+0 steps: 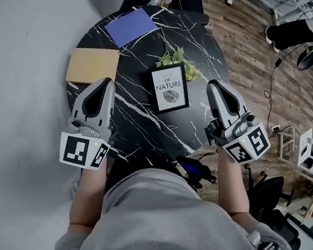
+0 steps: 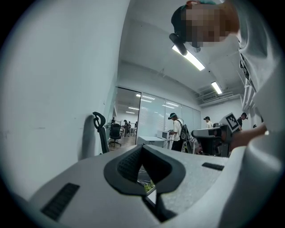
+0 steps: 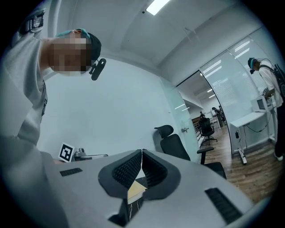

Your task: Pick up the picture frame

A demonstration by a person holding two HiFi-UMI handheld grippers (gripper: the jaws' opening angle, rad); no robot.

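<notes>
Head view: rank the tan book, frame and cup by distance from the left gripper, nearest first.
1. Tan book, just beyond the left gripper, table's left side.
2. Frame, table centre, to its right.
3. Cup, at the far edge.

You hold both grippers out in front of your body, side by side and well apart. Your left gripper points away from you and leans slightly inward. Its jaws meet at the tips, with nothing pinched between them. Your right gripper points away from you too, with its jaws pressed together at the tips and likewise empty. Each gripper carries its marker cube at the rear end, nearest you — the left cube and the right cube. Your bare left forearm and right forearm run back from the handles toward your grey shirt.
</notes>
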